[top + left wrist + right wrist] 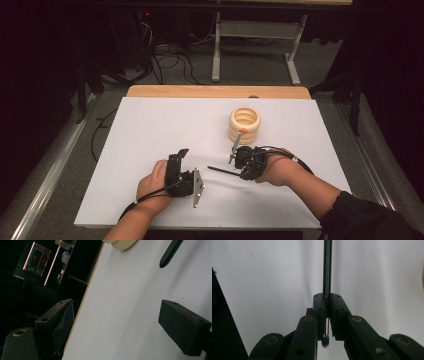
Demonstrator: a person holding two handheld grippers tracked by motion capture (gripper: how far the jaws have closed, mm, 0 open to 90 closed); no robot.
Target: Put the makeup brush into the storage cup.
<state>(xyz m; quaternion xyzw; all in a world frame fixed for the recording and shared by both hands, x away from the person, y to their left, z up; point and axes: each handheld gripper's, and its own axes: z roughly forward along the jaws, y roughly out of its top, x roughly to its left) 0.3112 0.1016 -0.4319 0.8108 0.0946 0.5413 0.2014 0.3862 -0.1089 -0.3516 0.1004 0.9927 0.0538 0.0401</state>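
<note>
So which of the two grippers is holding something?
The right gripper: its jaws are shut on a thin black rod. The left gripper has its jaws apart, with nothing between them.

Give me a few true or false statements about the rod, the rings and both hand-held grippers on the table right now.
1. The right hand-held gripper is shut on a thin dark rod. True.
2. The left hand-held gripper holds a ring. False: its jaws stand apart with nothing between them.
3. The pale rings sit stacked on the white table. True.
4. The rings are at the left hand-held gripper's side of the table. False: they lie beyond the right one, farther from the person.
5. The rod is threaded through the rings. False: it lies apart from them, pointing toward the left hand-held gripper.
</note>
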